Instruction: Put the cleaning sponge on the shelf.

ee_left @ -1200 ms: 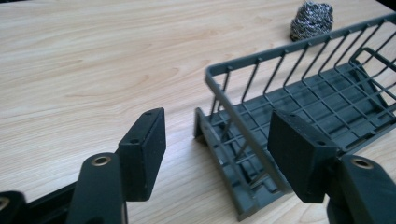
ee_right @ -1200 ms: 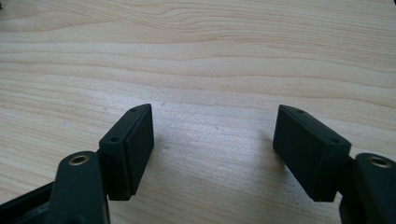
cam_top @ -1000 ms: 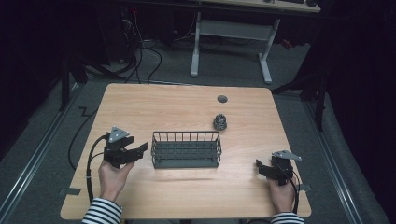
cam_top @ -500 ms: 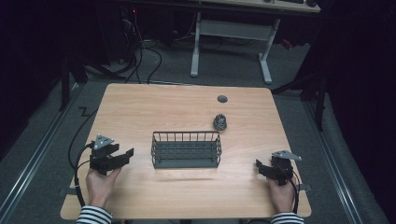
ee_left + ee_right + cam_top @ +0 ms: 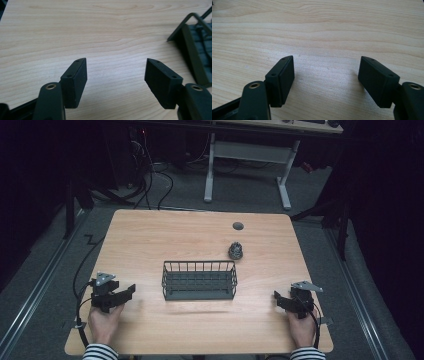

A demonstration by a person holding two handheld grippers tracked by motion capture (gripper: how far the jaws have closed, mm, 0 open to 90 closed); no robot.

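Since a second ago my left gripper (image 5: 124,294) has slid away from the wire basket (image 5: 199,280) toward the table's (image 5: 200,235) left edge, jaws just opening, empty; my right gripper (image 5: 279,299) rests open, holding nothing

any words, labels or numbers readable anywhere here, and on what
None: no readable text on the table, the wire basket, the small dark object behind it or either tongs, left and right. The desk at the back is too dark and far to tell.
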